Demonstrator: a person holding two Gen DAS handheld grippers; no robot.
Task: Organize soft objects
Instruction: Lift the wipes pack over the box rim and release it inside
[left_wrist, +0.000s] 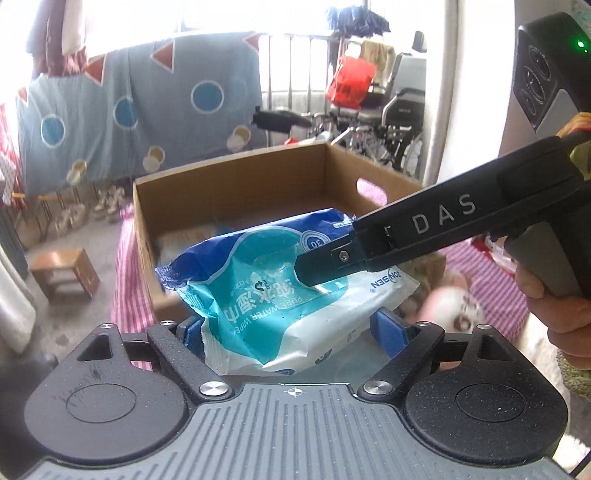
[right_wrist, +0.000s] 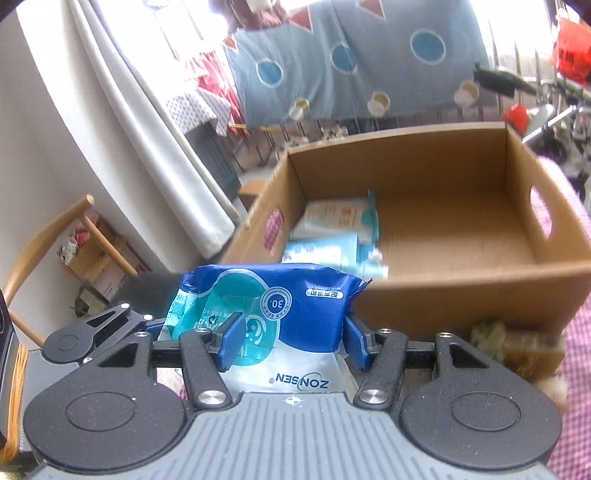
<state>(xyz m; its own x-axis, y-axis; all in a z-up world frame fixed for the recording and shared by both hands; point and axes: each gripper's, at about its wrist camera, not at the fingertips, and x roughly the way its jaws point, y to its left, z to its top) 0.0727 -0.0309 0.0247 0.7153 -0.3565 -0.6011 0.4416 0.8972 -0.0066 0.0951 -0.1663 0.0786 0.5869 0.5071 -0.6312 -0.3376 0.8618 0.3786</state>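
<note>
A blue and white pack of wet wipes (left_wrist: 280, 291) is held in the air in front of an open cardboard box (left_wrist: 229, 192). My left gripper (left_wrist: 291, 332) is shut on its near end. My right gripper (right_wrist: 291, 339) is shut on the other end of the pack (right_wrist: 280, 306); its black finger (left_wrist: 332, 264) shows in the left wrist view pressing on the pack's top. Inside the box (right_wrist: 443, 288) two other wipe packs (right_wrist: 340, 225) lie against the left wall.
The box stands on a pink checked cloth (right_wrist: 580, 350). A plush toy (left_wrist: 454, 302) lies right of the box. A wooden stool (left_wrist: 64, 273) stands on the floor at left, a wheelchair (left_wrist: 388, 122) behind, and a wooden chair (right_wrist: 55, 251) left in the right wrist view.
</note>
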